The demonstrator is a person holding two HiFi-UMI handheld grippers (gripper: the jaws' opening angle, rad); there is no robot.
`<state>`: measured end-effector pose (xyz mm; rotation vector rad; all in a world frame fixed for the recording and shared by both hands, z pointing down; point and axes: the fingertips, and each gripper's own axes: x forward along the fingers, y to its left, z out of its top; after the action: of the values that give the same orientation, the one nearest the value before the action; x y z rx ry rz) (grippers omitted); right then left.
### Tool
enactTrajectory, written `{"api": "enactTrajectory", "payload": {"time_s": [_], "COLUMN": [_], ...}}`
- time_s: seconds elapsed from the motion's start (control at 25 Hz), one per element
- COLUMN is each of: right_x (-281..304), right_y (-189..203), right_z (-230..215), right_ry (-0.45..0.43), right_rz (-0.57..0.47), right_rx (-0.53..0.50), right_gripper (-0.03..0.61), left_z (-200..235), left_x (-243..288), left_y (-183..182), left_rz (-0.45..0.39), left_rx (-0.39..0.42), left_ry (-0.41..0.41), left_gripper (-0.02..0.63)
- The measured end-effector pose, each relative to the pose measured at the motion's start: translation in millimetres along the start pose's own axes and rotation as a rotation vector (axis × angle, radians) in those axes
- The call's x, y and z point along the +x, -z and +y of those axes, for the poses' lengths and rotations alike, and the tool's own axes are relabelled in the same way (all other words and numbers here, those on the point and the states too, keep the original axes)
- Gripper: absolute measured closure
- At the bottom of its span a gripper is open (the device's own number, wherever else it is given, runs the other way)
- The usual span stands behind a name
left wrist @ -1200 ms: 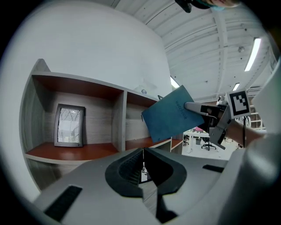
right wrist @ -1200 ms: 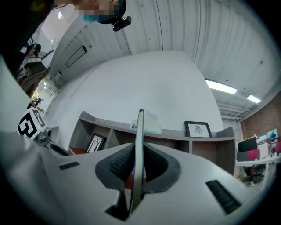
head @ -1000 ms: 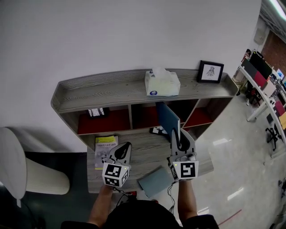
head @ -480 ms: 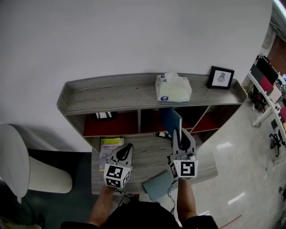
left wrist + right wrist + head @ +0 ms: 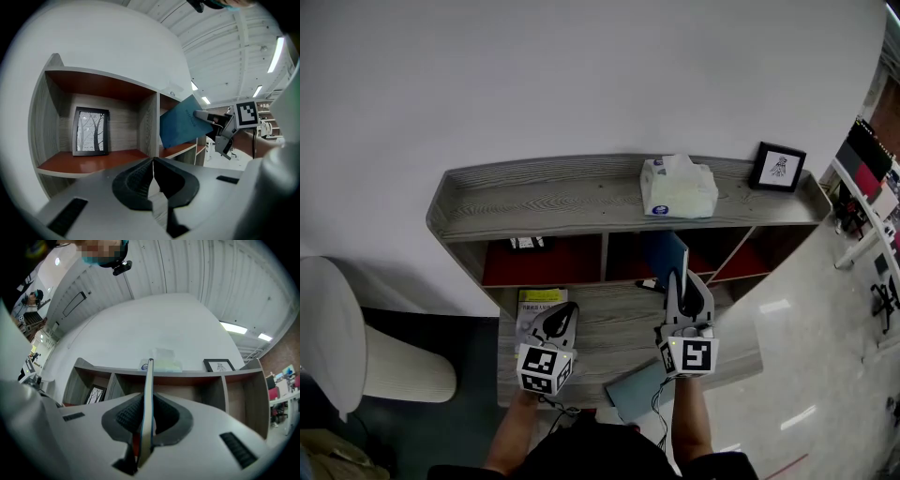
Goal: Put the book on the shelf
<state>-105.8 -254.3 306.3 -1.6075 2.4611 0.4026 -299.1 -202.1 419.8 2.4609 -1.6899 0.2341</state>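
At frame centre, against a white wall, a grey shelf (image 5: 581, 202) is standing behind a desk (image 5: 609, 333). Its left compartment is housing a framed picture (image 5: 90, 131); a tissue box (image 5: 679, 187) is sitting on top. The right gripper (image 5: 147, 404) is clamping the blue book (image 5: 666, 255) upright at the middle compartment's mouth. The left gripper (image 5: 152, 169) is hovering with jaws closed together and empty beside a yellow book (image 5: 541, 305).

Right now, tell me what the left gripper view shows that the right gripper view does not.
Only the left gripper view: the left gripper, fingers shut on nothing, and the right gripper from outside, clamping the thin blue book cover-on. Only the right gripper view: the white tissue box and black-framed drawing on the shelf top, and the book edge-on between its own fingers. Both: the grey wooden shelf with red compartments, the framed tree picture in its left compartment, and the book.
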Motion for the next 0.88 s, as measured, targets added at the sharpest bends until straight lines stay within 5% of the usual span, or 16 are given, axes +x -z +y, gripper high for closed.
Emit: {"api": "enactTrajectory", "payload": {"time_s": [0.88], "right_x": [1], "right_y": [-2], "right_z": [61], "right_ry": [-0.152], "right_rz": [0.012], "right_rx": [-0.23], "right_gripper": [0.517], "left_z": [-1], "left_x": [-9], "left_y": [10], "left_rz": [0.012], "left_rx": [-0.026], "left_ry": [0.017], "left_gripper": [0.601]}}
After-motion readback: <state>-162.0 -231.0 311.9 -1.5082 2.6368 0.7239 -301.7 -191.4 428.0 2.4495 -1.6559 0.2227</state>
